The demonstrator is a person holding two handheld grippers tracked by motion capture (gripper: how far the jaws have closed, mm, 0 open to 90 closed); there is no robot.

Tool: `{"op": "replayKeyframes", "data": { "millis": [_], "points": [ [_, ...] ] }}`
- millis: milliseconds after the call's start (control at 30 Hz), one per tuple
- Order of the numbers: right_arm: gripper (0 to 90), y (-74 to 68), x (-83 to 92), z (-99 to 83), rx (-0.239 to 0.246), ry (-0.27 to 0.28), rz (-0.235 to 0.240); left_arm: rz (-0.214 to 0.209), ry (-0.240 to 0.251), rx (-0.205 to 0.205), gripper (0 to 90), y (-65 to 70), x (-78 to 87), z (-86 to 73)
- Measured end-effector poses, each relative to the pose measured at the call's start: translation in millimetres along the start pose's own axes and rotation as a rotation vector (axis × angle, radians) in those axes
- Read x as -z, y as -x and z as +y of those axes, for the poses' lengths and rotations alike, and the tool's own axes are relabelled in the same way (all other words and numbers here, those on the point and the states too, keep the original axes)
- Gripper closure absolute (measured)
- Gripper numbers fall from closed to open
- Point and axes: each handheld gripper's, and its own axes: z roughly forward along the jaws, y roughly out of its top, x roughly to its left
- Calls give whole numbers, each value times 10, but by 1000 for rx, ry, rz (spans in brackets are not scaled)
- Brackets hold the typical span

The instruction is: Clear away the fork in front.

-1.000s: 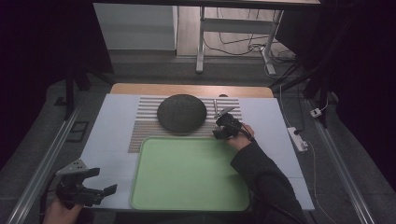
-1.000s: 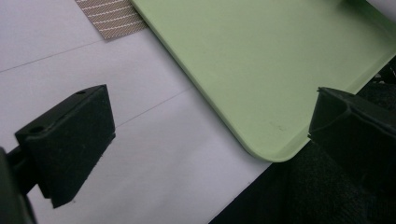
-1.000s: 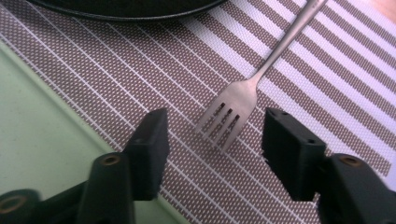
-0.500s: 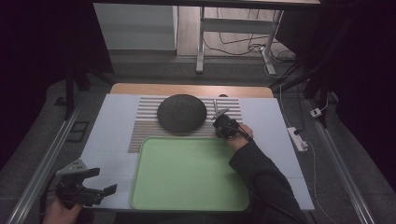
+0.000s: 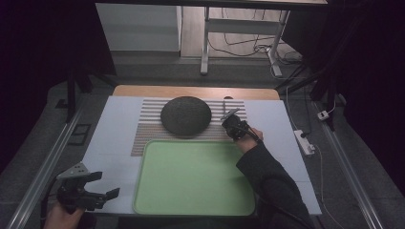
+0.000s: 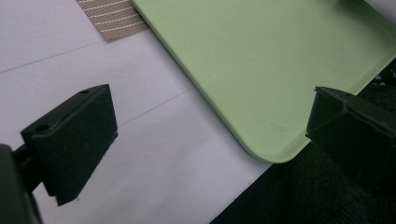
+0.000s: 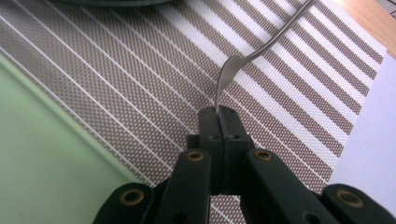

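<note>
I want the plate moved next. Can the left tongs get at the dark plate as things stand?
Probably yes: the left tongs are open and empty, the plate lies uncovered on the striped mat, and nothing blocks the path, though the green tray lies between.

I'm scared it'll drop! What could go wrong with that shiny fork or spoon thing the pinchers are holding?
The right gripper has just closed on only the thin end of the metal utensil, so it might swivel or slip out when lifted. Its long handle points toward the dark plate, and a swing could knock against it. The striped placemat might also get tugged.
</note>
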Motion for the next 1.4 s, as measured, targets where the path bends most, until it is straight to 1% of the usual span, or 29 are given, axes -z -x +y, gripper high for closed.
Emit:
{"op": "replayKeyframes", "data": {
  "millis": [100,233,300,333,367,433,467,500,533,633,700,733,800,833,867,900,933,967,1000,1033,1100,1133,1167,1200,1267,1333,1400],
  "points": [
    [900,9,49,-7,-3,15,-8,7,0,1,17,-2,1,1],
    [900,15,143,-16,-9,45,6,5,15,9,0,-9,17,-3],
    [900,15,206,-24,-6,60,17,5,19,7,0,-9,20,-3],
    [900,15,206,-24,-6,60,17,3,27,5,0,-7,22,-3],
    [900,16,272,-38,-7,74,37,6,37,-1,0,-1,26,-1],
    [900,13,301,-45,-4,83,46,6,52,-14,0,12,29,13],
    [900,5,334,-51,-3,84,53,0,55,-22,0,16,28,24],
    [900,-5,396,-67,13,97,70,-8,55,-29,0,20,25,38],
    [900,-5,396,-67,13,97,70,-17,53,-38,0,22,17,53],
    [900,-38,498,-95,29,113,103,-46,53,-61,0,36,-14,103],
    [900,-71,563,-110,29,126,127,-61,67,-83,0,48,-40,140],
    [900,-112,628,-123,36,136,150,-66,69,-85,0,55,-51,160],
    [900,-164,692,-141,46,147,171,-72,79,-97,0,68,-70,199],
    [900,-164,692,-141,46,147,171,-70,86,-107,0,76,-83,218],
    [900,-206,752,-165,57,159,206,-70,88,-117,0,84,-96,236],
    [900,-233,784,-179,55,162,219,-72,87,-130,0,92,-110,256],
    [900,-233,784,-179,55,162,219,-75,90,-146,0,101,-128,273],
    [900,-277,843,-211,57,176,242,-78,90,-154,0,111,-149,292],
    [900,-277,843,-211,57,176,242,-83,87,-161,0,119,-172,311],
    [900,-316,903,-250,60,190,275,-88,83,-168,0,126,-197,329],
    [900,-348,957,-293,70,198,306,-100,74,-176,0,140,-251,368],
    [900,-369,984,-316,67,201,318,-106,65,-175,0,148,-280,391],
    [900,-369,984,-316,67,201,318,-116,57,-174,0,153,-308,415],
    [900,-408,1035,-360,70,207,344,-127,54,-175,0,160,-338,440],
    [900,-438,1083,-407,77,213,375,-152,35,-177,0,178,-398,500],
    [900,-475,1132,-452,74,222,403,-165,18,-200,0,204,-466,561],
    [900,-491,1159,-472,77,223,413,-167,-14,-228,0,233,-534,628]
  ]
}}
